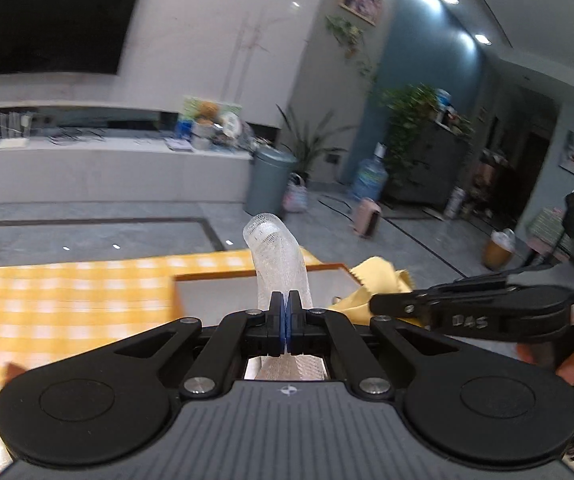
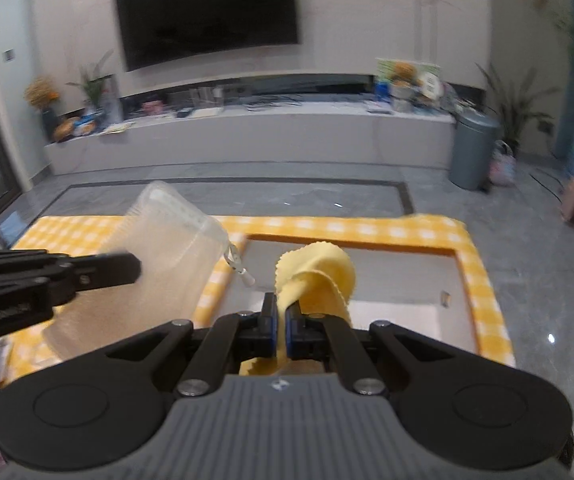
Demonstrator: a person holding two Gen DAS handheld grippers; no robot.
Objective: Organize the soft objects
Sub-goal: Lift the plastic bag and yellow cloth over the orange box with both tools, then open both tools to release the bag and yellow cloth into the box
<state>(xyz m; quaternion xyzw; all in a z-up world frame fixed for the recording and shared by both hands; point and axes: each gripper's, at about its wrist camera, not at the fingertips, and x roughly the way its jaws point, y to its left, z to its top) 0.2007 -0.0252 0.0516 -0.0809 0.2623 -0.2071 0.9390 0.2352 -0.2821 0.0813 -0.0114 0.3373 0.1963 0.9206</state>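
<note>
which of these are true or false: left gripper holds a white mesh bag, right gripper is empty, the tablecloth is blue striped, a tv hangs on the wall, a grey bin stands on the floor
1. The left gripper holds a white mesh bag. True.
2. The right gripper is empty. False: it is shut on a yellow cloth.
3. The tablecloth is blue striped. False: it is yellow and white checked.
4. A tv hangs on the wall. True.
5. A grey bin stands on the floor. True.

Home living room: wall television (image 2: 207,12), houseplants (image 1: 411,120).
</note>
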